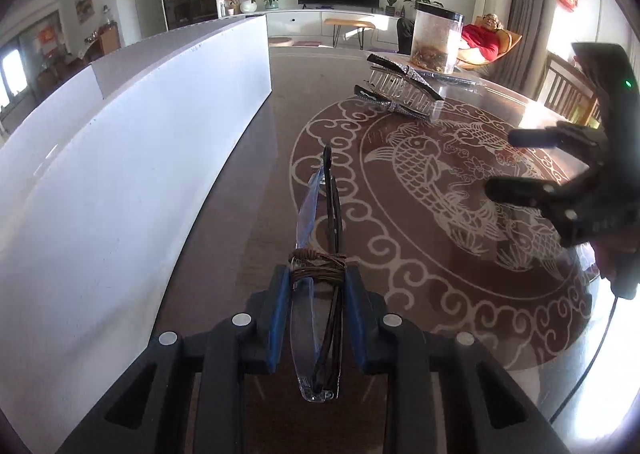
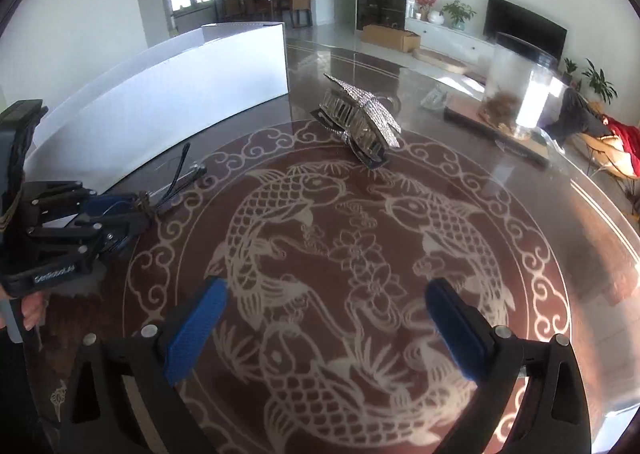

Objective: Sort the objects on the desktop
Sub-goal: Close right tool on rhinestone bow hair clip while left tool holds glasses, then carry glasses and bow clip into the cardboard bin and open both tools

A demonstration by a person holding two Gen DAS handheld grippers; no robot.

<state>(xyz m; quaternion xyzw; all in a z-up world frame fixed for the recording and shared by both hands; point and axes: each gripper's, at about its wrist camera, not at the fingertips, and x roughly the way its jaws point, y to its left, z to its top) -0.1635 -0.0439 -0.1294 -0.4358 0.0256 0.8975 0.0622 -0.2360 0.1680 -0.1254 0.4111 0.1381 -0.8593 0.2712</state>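
Folded eyeglasses (image 1: 320,294), bound with brown cord, are pinched between the blue pads of the left gripper (image 1: 318,294) over the fish-patterned table (image 1: 400,274). Only the right wrist view shows the right gripper (image 2: 326,334) spread wide and empty. A rhinestone hair claw (image 2: 362,121) lies beyond, near a white box (image 1: 120,173).
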